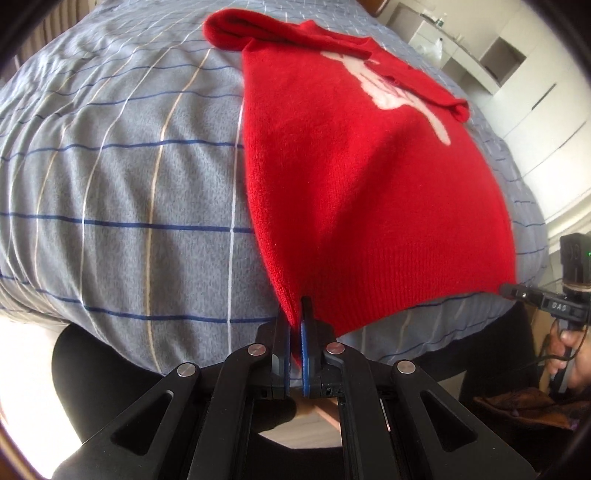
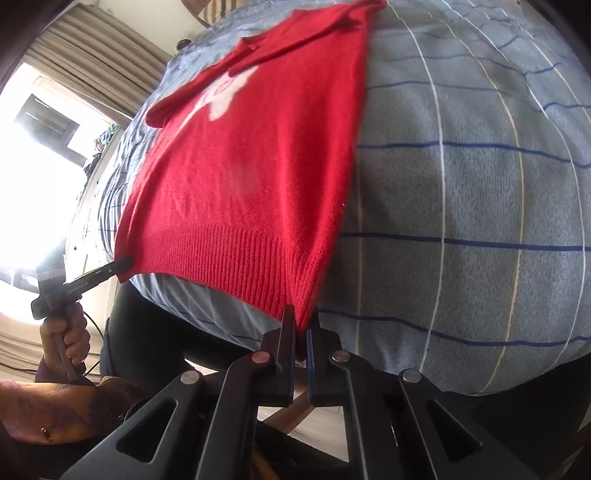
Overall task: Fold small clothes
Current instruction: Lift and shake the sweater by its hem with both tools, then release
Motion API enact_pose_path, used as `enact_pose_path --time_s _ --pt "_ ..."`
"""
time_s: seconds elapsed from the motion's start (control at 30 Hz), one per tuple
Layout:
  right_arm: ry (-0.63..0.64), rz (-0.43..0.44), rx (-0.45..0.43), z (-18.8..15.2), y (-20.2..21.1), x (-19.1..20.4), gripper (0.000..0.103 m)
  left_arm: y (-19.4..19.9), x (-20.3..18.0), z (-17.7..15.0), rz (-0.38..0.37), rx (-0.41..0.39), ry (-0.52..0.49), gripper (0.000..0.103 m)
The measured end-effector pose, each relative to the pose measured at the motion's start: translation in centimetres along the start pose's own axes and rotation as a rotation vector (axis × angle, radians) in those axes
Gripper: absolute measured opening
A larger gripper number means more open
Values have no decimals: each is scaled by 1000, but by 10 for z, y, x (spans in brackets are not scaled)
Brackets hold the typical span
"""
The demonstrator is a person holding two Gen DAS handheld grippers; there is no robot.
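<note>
**Both hem corners pinched, sweater on the bed**

One red sweater (image 1: pixel 369 177) lies flat on the bed (image 1: pixel 129 184), hem toward me at the near edge. The cover is grey-blue with dark blue and white lines. Two grippers, one at each hem corner.

My left gripper (image 1: pixel 297 325) is closed on the sweater's left hem corner; red knit sits between the blue pads. My right gripper (image 2: pixel 303 325) is clamped the same way on the right corner, the ribbed band bunched between its fingers.

Left wrist view only: white cupboards (image 1: pixel 517 85) past the far right side of the bed, and the right gripper's tip meeting the other corner, with my right hand (image 1: pixel 569 350) on its handle. It also shows one sleeve (image 1: pixel 251 29) folded across the top and the other lying over the white motif (image 1: pixel 388 88).

Right wrist view only: a bright window (image 2: pixel 40 147) with beige curtains (image 2: pixel 96 40) on the left, and my left hand (image 2: pixel 64 332) gripping the left tool. The hem's ribbing reads clearly here.
</note>
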State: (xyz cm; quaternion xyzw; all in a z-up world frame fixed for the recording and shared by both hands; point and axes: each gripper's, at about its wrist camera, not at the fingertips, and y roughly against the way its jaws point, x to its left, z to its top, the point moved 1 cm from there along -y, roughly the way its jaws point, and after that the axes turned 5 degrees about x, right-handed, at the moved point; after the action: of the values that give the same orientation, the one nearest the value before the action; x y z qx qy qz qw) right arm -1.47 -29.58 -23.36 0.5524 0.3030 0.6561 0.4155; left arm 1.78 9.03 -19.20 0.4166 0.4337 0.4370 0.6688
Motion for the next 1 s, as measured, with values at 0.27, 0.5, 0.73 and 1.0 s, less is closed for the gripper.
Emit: enact_pose_path --time_s 0.27,0.5,0.73,1.0 --pt "-56 -47 -6 9 -30 -26 4 -31 -10 6 145 -6 -22 3" --pt "-80 -48 -30 9 -31 -26 4 -36 6 10 98 -1 31 3" --pt "-91 -23 -40 2 -38 -32 4 -43 3 13 114 -18 17 3" --pt "-110 2 -45 -4 -36 -39 4 -46 -6 4 127 -24 34 6"
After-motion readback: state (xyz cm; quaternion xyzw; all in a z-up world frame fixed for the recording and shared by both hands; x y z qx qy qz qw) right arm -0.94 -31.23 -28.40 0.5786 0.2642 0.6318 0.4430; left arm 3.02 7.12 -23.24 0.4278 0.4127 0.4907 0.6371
